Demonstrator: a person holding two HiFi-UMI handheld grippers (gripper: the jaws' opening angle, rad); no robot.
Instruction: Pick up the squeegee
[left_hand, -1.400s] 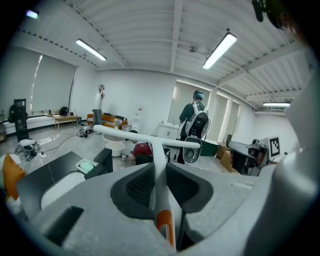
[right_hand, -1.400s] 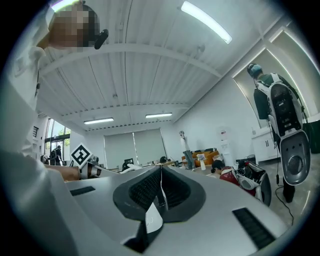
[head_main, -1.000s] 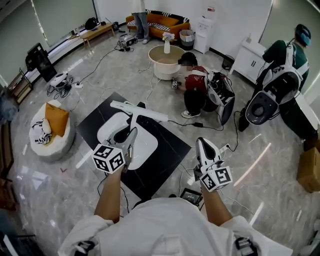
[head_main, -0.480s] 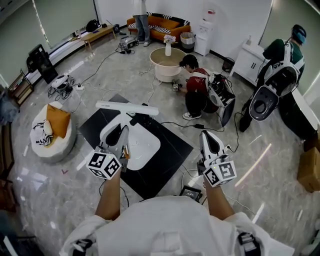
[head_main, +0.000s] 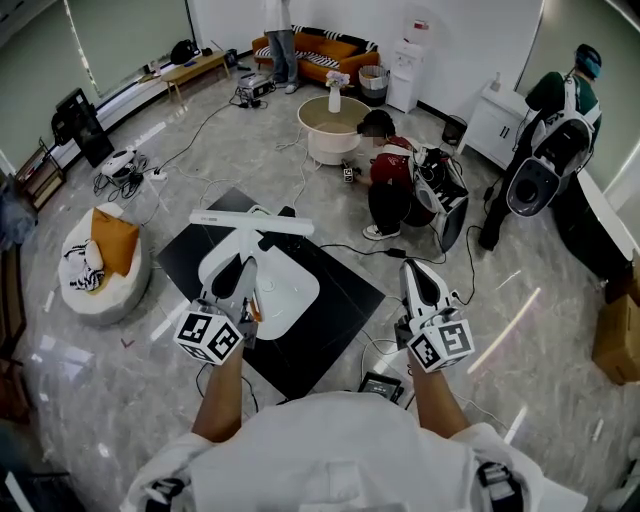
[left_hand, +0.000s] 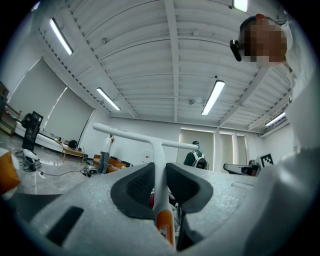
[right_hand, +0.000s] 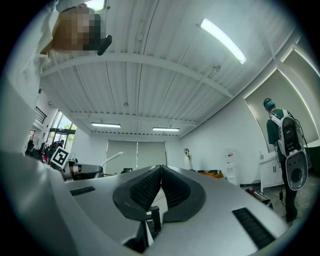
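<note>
The squeegee (head_main: 252, 222) is white and T-shaped, with an orange band low on its handle. My left gripper (head_main: 240, 270) is shut on that handle, and the blade stands out beyond the fingertips, held in the air over the black mat. In the left gripper view the handle (left_hand: 160, 165) runs up between the two dark pads (left_hand: 137, 185) to the crossbar. My right gripper (head_main: 420, 282) hovers at the right with its jaws shut and nothing in them. In its own view the right gripper (right_hand: 161, 175) has its pads meeting.
A black mat (head_main: 345, 300) lies on the marble floor with a white rounded piece (head_main: 290, 290) on it. A person (head_main: 390, 190) crouches beyond, another (head_main: 550, 160) stands at right. A cushioned pouf (head_main: 100, 265), a round table (head_main: 335, 125) and floor cables surround.
The left gripper has lifted the squeegee and swung it left; the blade now lies nearly level across the view. The right gripper has risen slightly.
</note>
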